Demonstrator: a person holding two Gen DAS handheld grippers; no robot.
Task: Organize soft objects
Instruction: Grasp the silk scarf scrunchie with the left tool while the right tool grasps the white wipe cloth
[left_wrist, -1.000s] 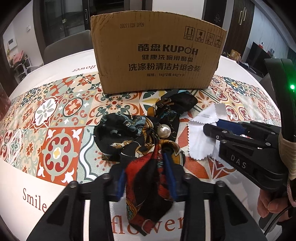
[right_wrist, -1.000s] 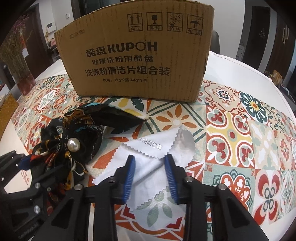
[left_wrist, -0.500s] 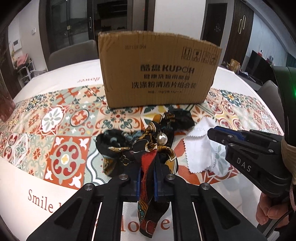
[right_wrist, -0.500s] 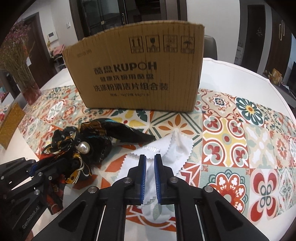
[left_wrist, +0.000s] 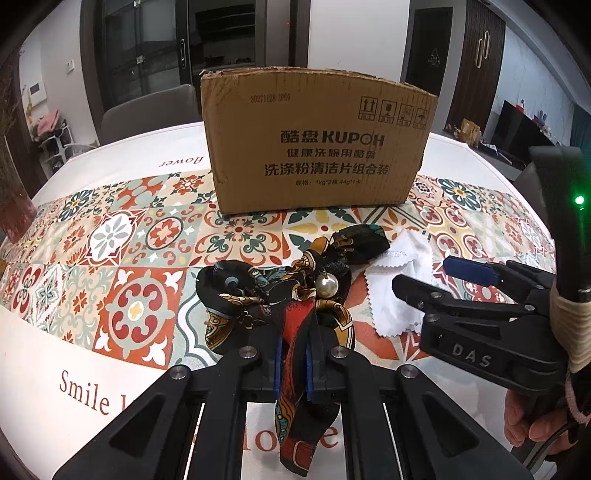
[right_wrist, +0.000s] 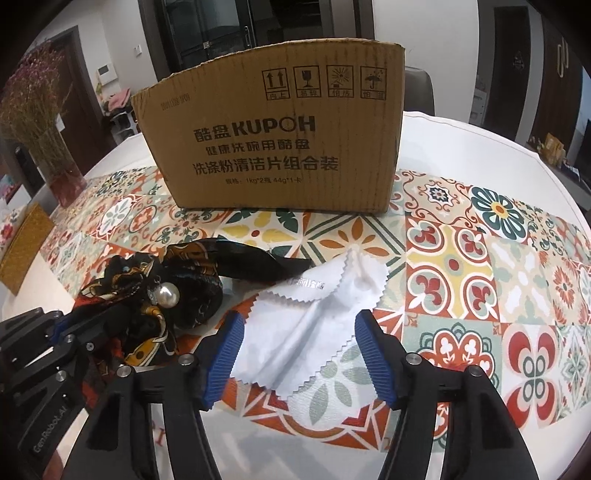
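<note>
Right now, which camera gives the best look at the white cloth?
The right wrist view. There the white cloth lies almost wholly in sight on the table, zigzag edges clear, between the opening jaws of the right gripper. In the left wrist view the white cloth is small, off to the right, partly behind that gripper.

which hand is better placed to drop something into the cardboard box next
Left. The left tool is shut on the dark patterned pearl scrunchie; the right tool is opening around the white zigzag-edged cloth, gripping nothing, before the brown cardboard box.
</note>
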